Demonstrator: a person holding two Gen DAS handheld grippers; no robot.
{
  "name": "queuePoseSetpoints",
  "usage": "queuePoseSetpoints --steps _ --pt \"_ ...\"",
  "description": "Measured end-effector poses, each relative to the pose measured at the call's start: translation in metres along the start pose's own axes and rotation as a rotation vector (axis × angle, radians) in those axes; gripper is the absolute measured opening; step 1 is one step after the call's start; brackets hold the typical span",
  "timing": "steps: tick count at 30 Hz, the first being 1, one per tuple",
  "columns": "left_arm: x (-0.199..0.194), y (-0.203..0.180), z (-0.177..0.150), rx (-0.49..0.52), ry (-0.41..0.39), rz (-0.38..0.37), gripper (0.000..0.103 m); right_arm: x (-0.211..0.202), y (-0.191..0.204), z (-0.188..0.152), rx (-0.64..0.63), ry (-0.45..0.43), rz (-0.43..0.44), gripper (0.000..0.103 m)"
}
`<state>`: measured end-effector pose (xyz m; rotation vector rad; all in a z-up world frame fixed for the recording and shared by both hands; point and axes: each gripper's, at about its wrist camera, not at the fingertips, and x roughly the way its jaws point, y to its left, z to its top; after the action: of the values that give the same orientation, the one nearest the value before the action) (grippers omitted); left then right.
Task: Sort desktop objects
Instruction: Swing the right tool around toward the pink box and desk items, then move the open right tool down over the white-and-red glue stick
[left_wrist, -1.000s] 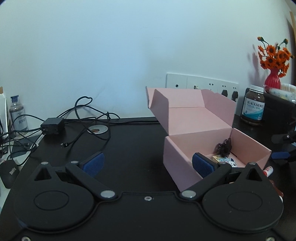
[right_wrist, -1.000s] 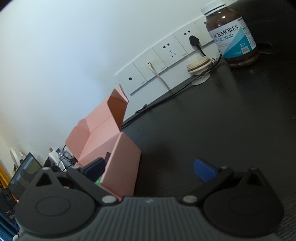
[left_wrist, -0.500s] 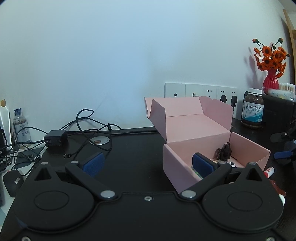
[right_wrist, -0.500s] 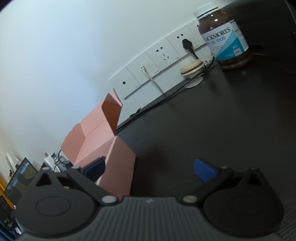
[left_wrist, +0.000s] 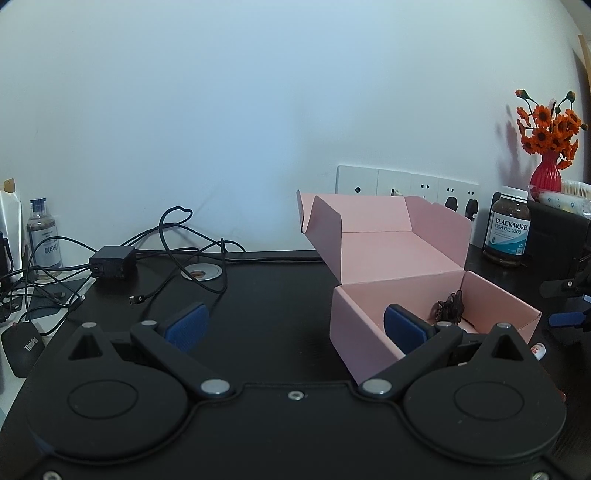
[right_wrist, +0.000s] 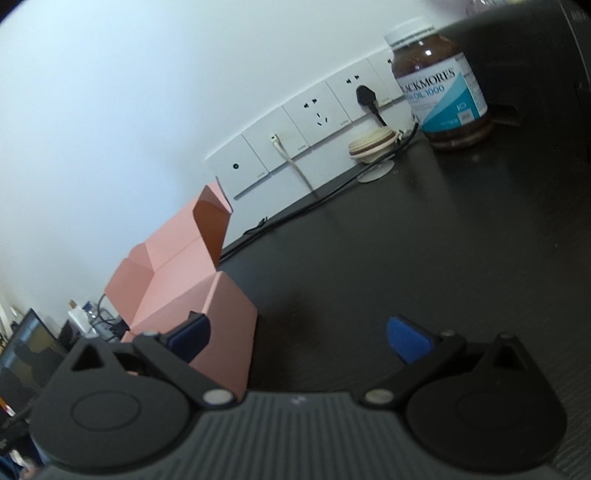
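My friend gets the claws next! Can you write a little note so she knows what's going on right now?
Left claw: open, empty, by the pink box's front left corner.
Right claw: open, empty, at the box's other side, over bare desk.
Box: lid up, a dark tangled thing already inside.
Left out: a small white tube beside the box, the fish oil bottle by the wall sockets, and loose cables on the left.

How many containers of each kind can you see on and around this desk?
Pink cardboard box: 1
Blackmores fish oil bottle: 1
Small clear bottle at the far left: 1
Red vase with orange flowers: 1
Total: 4
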<state>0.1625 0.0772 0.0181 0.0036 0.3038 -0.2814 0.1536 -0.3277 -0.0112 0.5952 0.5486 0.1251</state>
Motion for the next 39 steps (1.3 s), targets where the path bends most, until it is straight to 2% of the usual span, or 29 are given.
queuePoseSetpoints --steps 8,15,22,26,33,39 --pt "0.000 0.000 0.000 0.002 -0.002 0.006 0.103 -0.010 0.021 0.003 -0.110 -0.048 -0.013 0.102" --pt "-0.001 -0.003 0.000 0.023 -0.005 0.017 0.103 -0.029 0.030 0.004 -0.192 -0.134 -0.027 0.102" --pt "0.000 -0.010 0.000 0.061 -0.007 0.056 0.103 -0.035 0.036 0.002 -0.274 -0.090 -0.075 0.102" --pt "0.005 -0.007 0.001 0.044 0.025 0.043 0.103 -0.037 0.039 0.000 -0.320 -0.071 -0.090 0.102" --pt "-0.005 0.003 0.000 -0.016 -0.033 0.048 0.103 -0.041 0.050 -0.006 -0.399 -0.064 -0.109 0.102" --pt "0.000 -0.004 0.001 0.027 -0.004 0.046 0.103 -0.044 0.061 -0.018 -0.518 -0.012 -0.113 0.102"
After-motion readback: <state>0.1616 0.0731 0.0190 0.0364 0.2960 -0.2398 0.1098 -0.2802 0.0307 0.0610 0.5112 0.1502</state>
